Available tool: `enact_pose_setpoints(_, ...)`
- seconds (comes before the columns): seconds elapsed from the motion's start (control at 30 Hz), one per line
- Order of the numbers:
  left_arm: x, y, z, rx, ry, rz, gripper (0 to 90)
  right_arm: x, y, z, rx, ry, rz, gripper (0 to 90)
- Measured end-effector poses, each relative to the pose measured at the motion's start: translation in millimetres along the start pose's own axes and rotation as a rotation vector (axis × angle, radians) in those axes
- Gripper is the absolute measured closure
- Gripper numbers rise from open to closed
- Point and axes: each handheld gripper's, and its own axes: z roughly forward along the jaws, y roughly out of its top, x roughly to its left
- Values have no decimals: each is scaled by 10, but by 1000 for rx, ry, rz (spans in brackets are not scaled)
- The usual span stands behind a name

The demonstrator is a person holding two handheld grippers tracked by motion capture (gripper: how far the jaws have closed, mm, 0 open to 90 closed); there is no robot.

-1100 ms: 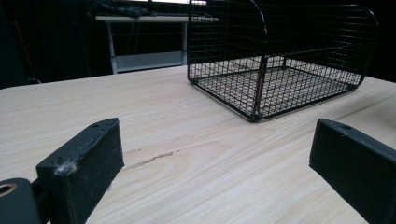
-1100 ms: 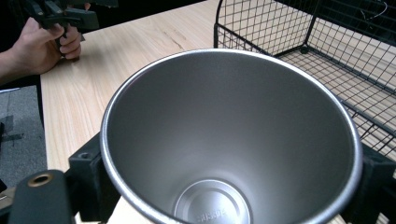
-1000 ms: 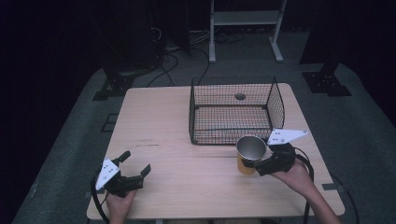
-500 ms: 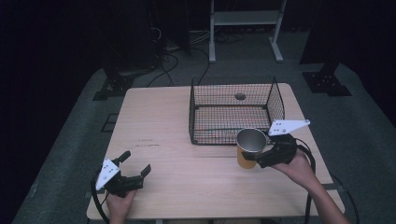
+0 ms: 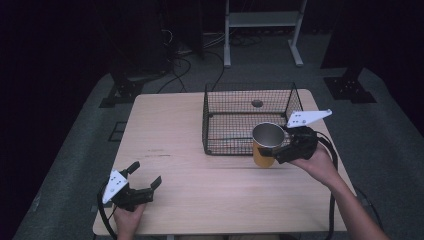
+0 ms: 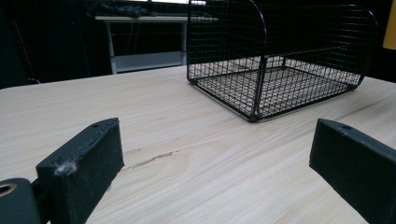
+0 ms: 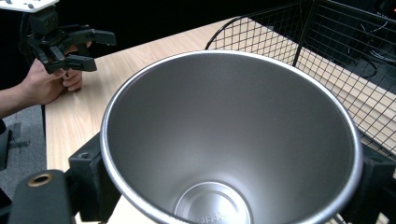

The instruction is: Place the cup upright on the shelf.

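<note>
A yellow cup [image 5: 264,146] with a steel inside [image 7: 233,144] is held off the table at the front right of the black wire basket [image 5: 248,118], upright, mouth up. My right gripper [image 5: 281,145] is shut on the cup, one jaw on each side of its rim. My left gripper [image 5: 145,174] rests near the table's front left corner, jaws wide open with only bare wood between them [image 6: 210,158]. In the right gripper view the left gripper [image 7: 95,49] shows far off in a hand.
The basket [image 6: 280,60] stands on the far middle of the light wooden table [image 5: 175,135], holding nothing but a dark round hole [image 5: 257,103] in the tabletop showing through it. A white shelf frame [image 5: 260,20] and cables lie on the floor beyond.
My right gripper has lifted the cup and carried it up toward the basket's front right edge. The left gripper has stayed put.
</note>
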Motion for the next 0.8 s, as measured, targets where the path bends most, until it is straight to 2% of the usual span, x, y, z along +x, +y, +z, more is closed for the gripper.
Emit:
enact_pose_setpoints(0.23, 5, -1, -5, -2, 1, -5, 22, -137, 132, 72, 10, 27, 11, 127)
enact_pose_setpoints(0.5, 11, -3, -5, -3, -1, -8, 22, -303, 233, 113, 26, 34, 33, 127)
enact_pose_setpoints(0.8, 16, -3, -9, -7, -1, -15, 23, -435, 360, 168, 36, 41, 33, 127)
